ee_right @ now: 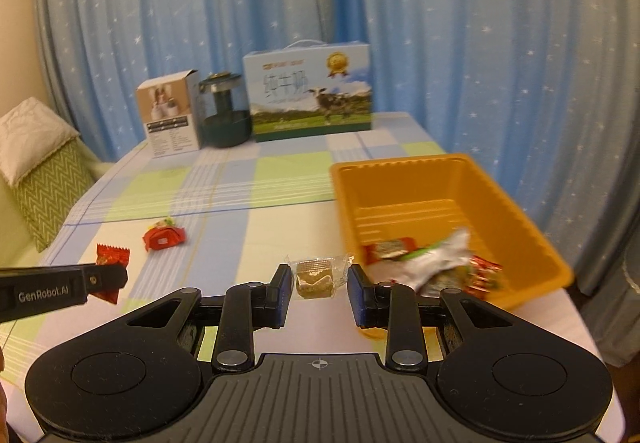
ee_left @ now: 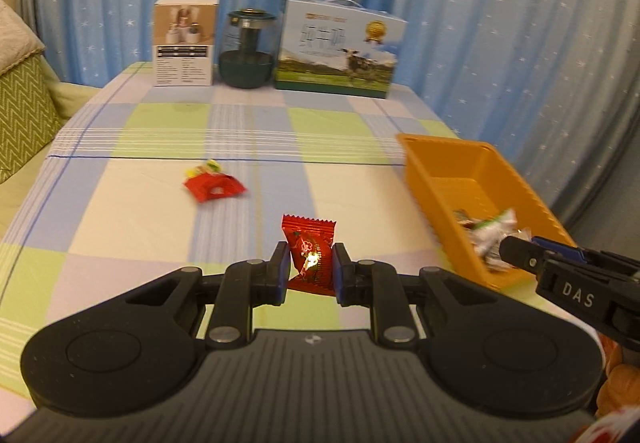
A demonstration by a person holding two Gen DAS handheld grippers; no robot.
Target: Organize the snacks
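My left gripper (ee_left: pixel 311 263) is shut on a red snack packet (ee_left: pixel 310 253) and holds it above the checked tablecloth; it also shows in the right wrist view (ee_right: pixel 112 263). My right gripper (ee_right: pixel 319 281) is open, with a clear-wrapped brown snack (ee_right: pixel 316 277) between its jaws, touching the left pad only. The orange tray (ee_right: pixel 416 179) stands at the right and holds several wrapped snacks (ee_right: pixel 436 263); it also shows in the left wrist view (ee_left: pixel 448 163). A red packet (ee_left: pixel 214 187) and a small yellow candy (ee_left: pixel 204 167) lie together on the cloth.
At the table's back edge stand a white box (ee_left: pixel 186 43), a dark green jar (ee_left: pixel 248 51) and a milk carton box with a cow (ee_left: pixel 340 49). Blue starred curtains hang behind. A green cushion (ee_left: pixel 20 111) sits at the left.
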